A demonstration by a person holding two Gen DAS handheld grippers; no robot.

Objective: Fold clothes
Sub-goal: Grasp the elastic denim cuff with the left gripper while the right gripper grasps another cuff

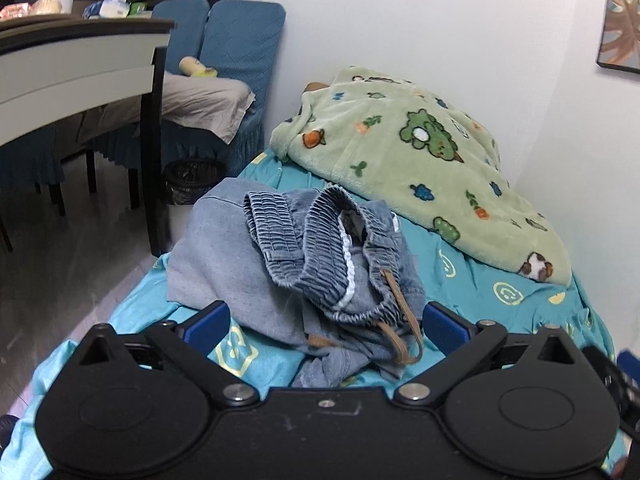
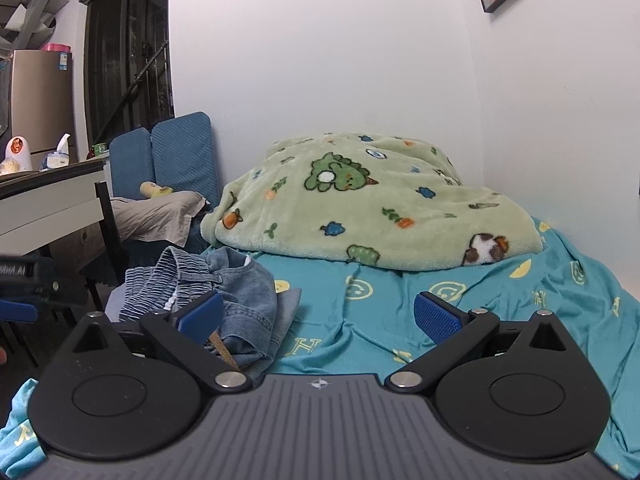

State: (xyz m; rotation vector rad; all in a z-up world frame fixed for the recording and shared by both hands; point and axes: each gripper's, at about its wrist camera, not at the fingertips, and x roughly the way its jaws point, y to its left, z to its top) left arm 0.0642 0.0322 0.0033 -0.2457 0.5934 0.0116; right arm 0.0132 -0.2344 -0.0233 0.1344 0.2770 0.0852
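Observation:
A crumpled pair of blue denim shorts [image 1: 336, 256] with an elastic waistband and tan drawstrings lies on a grey-blue garment [image 1: 224, 256] on the teal bed sheet [image 1: 472, 284]. My left gripper [image 1: 326, 326] is open, its blue pads either side of the shorts' near edge, holding nothing. In the right wrist view the shorts [image 2: 236, 296] lie at the left. My right gripper [image 2: 318, 314] is open and empty over the sheet [image 2: 360, 320], its left pad close beside the shorts.
A green cartoon-print blanket [image 1: 416, 152] is heaped at the bed's far end against the white wall; it also shows in the right wrist view [image 2: 360, 208]. Left of the bed stand a table [image 1: 76, 64], blue chairs [image 1: 236, 52] and a black bin [image 1: 192, 184].

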